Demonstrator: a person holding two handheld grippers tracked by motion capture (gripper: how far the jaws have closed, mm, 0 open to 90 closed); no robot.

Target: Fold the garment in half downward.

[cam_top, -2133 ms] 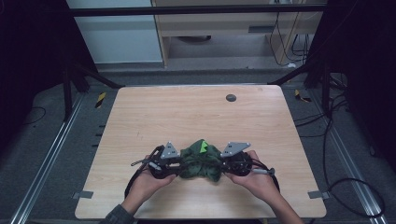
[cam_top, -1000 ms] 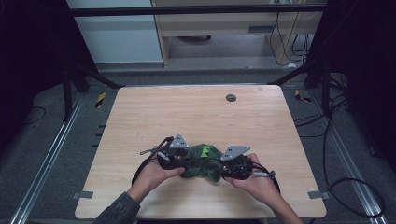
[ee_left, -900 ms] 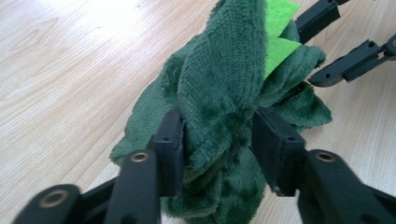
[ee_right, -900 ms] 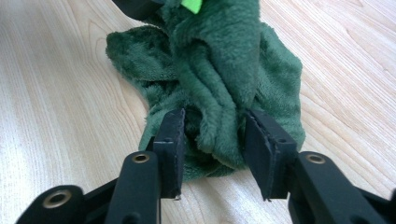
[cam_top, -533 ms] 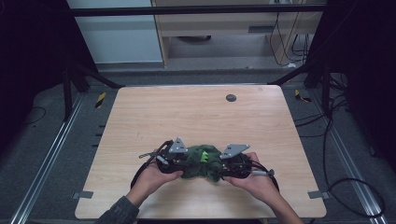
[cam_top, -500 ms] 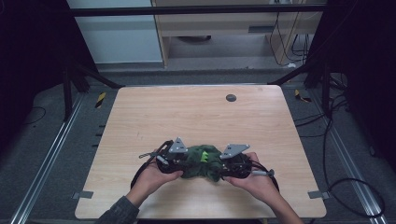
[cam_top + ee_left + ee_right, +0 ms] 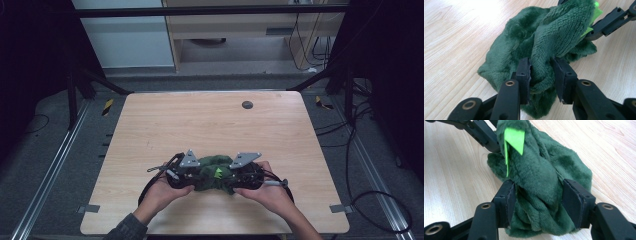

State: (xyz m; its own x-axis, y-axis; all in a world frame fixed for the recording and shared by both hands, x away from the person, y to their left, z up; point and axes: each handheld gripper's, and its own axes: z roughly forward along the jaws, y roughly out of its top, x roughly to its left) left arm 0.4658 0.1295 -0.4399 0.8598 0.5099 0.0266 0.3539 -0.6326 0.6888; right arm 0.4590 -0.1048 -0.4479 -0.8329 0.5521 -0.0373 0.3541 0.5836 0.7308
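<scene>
My high view looks forward and down from above the near side, taking in the whole table [image 7: 150, 125] from some way off. My left gripper view rides low and very close, facing along its jaws toward the right. My right gripper view sits equally close, facing left. All three share the green plush cloth [image 7: 212, 172] [image 7: 544, 40] [image 7: 536, 177] near the table's near edge, and each gripper view catches the other's black jaws beyond it.

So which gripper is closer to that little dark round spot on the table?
Right. The right gripper, fingers just opening around the green plush toy, sits nearly in line with the dark round spot; the left gripper, fingers just closing on the toy, lies further left.
</scene>
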